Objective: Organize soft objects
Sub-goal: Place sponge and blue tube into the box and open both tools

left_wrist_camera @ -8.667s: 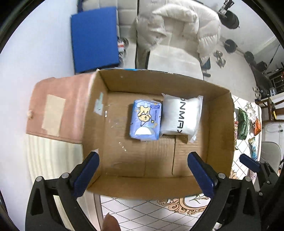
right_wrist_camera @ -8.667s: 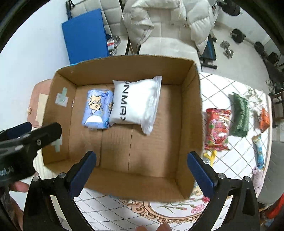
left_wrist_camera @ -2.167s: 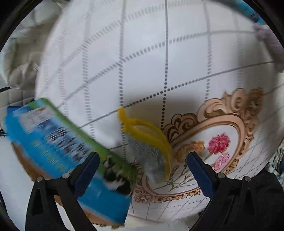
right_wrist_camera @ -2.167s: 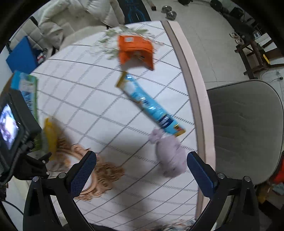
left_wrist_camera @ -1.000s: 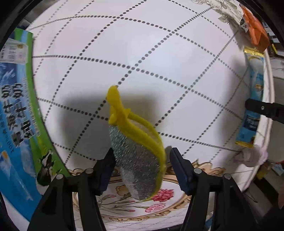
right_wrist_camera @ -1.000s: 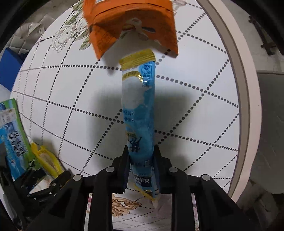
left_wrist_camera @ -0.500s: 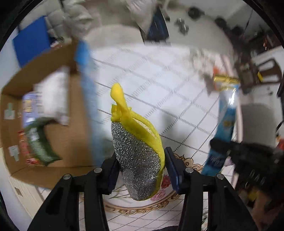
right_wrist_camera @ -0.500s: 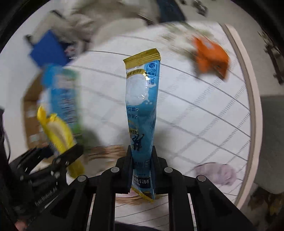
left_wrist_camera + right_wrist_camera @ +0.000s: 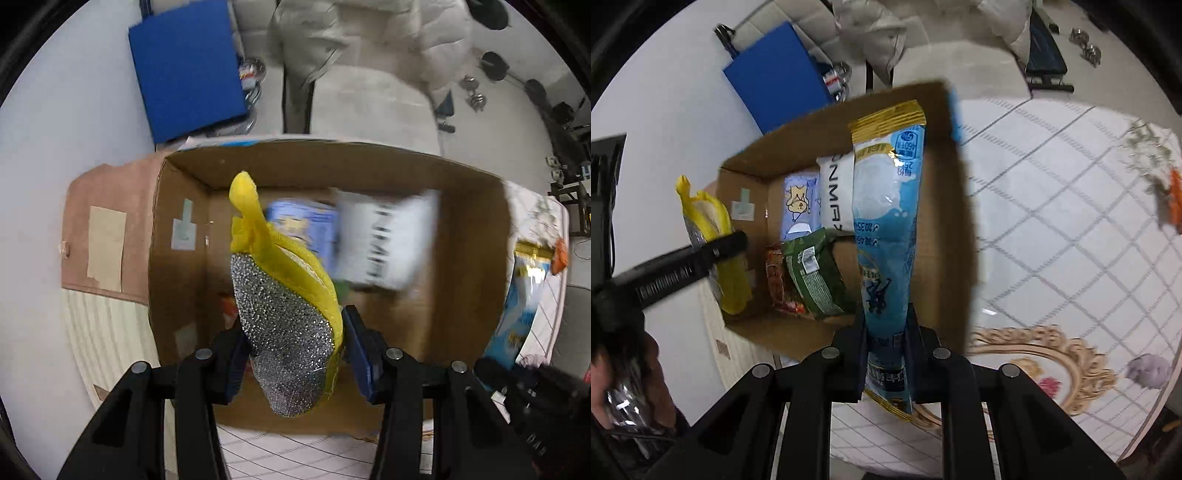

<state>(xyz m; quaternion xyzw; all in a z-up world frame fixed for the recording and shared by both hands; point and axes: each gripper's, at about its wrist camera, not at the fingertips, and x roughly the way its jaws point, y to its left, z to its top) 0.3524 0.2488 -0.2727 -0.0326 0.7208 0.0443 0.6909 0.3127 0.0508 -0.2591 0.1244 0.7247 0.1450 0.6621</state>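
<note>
My left gripper (image 9: 293, 350) is shut on a yellow-and-silver scouring sponge (image 9: 284, 314) and holds it above the open cardboard box (image 9: 476, 266). The sponge also shows in the right wrist view (image 9: 709, 221). My right gripper (image 9: 886, 343) is shut on a long blue snack packet (image 9: 886, 221), held over the box's right side (image 9: 955, 236). Inside the box lie a blue tissue pack (image 9: 799, 206), a white pack (image 9: 836, 192), a green packet (image 9: 816, 277) and a red packet (image 9: 775, 280).
A purple soft lump (image 9: 1148, 371) and an orange packet (image 9: 1174, 199) lie on the white grid tablecloth (image 9: 1071, 240) right of the box. A blue mat (image 9: 188, 70) and a white jacket on a chair (image 9: 369, 51) are behind the box.
Both grippers closed on their items on the table, lifted them and swung left to the box. A green and a red packet now lie in the box.
</note>
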